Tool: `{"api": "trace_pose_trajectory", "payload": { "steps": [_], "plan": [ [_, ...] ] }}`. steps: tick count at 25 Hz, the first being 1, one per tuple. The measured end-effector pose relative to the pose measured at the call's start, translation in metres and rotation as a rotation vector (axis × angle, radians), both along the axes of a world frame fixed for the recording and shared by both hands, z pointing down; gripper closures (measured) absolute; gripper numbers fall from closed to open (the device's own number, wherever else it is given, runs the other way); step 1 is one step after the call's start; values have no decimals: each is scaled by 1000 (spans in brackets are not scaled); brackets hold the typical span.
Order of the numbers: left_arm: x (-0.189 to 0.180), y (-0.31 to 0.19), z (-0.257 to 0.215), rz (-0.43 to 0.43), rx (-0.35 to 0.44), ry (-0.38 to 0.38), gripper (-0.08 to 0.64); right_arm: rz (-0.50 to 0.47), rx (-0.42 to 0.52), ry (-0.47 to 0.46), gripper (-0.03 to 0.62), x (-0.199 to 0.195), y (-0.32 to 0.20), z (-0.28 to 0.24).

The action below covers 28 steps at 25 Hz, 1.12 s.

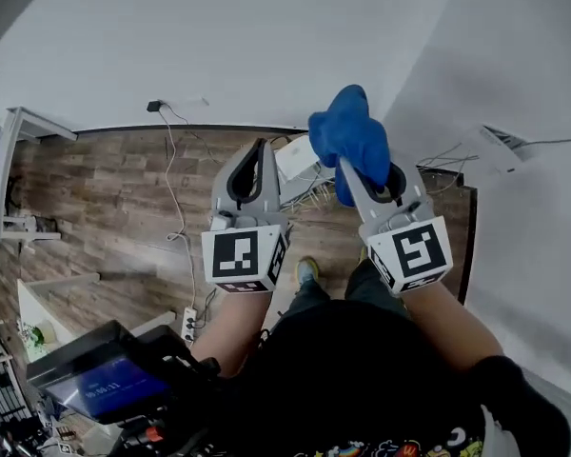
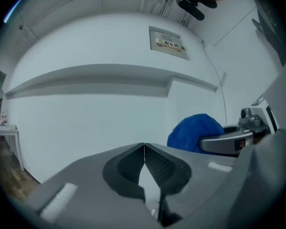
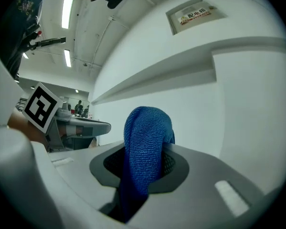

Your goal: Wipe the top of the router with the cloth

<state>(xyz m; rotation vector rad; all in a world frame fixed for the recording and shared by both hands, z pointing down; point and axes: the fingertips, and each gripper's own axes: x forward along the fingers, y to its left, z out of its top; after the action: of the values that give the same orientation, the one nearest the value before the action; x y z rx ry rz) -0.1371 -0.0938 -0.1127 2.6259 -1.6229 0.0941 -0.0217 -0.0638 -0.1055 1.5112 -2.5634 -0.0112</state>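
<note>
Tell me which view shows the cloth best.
The right gripper view: the blue cloth fills its centre, clamped between the jaws. The head view shows it bunched above the right gripper; the left gripper view shows only a part.

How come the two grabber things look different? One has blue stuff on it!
The left gripper holds nothing, while the right gripper pinches the blue cloth. The left gripper's jaws touch each other, but the right gripper's jaws have cloth bunched between them, poking out past the tips. Both are grey, both are squeezed shut, and both point at the white wall.
</note>
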Motion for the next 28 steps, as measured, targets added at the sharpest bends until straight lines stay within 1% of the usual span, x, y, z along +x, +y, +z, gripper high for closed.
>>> {"api": "trace_pose_trajectory", "payload": {
  "steps": [2,3,6,10,14,19,22,28],
  "plan": [
    [-16,17,-25,14,40,7,560,48,16,0,479,-8,22,-21],
    [-22,24,-28,16,51,18,560,64,13,-2,479,-12,30,-23],
    [-30,34,-18,23,54,22,560,90,11,-24,479,-16,43,-13],
    [-23,46,-10,42,71,7,560,96,34,-22,479,-13,47,-4],
    [-24,45,1,53,51,2,560,114,52,-27,480,-17,45,-2],
    [-26,42,4,53,51,-13,560,154,55,-29,480,-21,40,-1],
    [-22,44,4,60,63,-27,560,152,57,-32,480,-24,40,0],
    [-17,47,8,80,46,-27,560,147,51,-30,480,-28,40,2]
  ]
}}
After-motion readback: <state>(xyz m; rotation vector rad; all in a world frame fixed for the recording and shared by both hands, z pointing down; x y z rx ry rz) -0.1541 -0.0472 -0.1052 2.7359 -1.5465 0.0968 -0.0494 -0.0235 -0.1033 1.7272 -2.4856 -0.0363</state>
